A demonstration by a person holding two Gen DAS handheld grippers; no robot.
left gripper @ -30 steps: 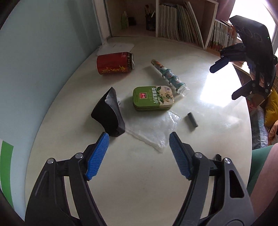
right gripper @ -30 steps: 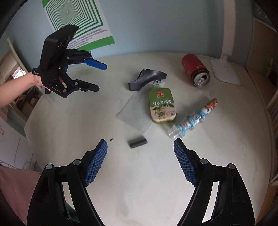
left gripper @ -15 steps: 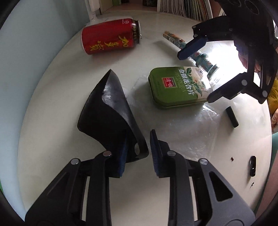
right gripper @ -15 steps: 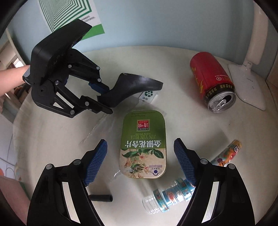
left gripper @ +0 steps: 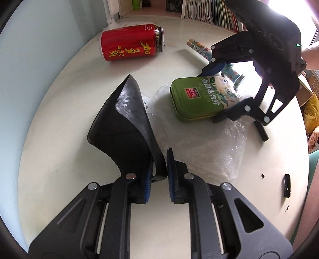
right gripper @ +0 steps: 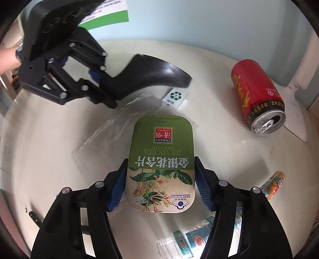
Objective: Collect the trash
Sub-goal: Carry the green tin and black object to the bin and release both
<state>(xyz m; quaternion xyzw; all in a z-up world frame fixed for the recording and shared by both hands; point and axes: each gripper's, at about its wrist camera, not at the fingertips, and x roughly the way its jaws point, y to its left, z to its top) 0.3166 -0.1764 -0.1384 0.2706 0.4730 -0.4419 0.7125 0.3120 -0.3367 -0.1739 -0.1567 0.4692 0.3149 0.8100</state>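
Observation:
My left gripper (left gripper: 159,175) is shut on the near edge of a black curved plastic piece (left gripper: 123,127), which also shows in the right wrist view (right gripper: 151,77). My right gripper (right gripper: 160,183) is shut on a green tin box (right gripper: 161,159), its blue pads against the tin's two long sides; the tin looks tilted up in the left wrist view (left gripper: 201,99). A clear plastic bag (left gripper: 199,147) lies under and beside them. A red can (left gripper: 131,45) lies on its side. A crushed clear bottle (right gripper: 191,241) lies near the right gripper.
The round white table (left gripper: 59,99) carries a small black stick (left gripper: 261,129), a small black clip (left gripper: 287,185) and a recycling-symbol label (right gripper: 175,97). A white lamp base (right gripper: 295,119) stands by the can. Bookshelves (left gripper: 209,10) stand beyond the table.
My left gripper closed tighter on the black piece. My right gripper moved forward and closed on the green tin, tipping its end up.

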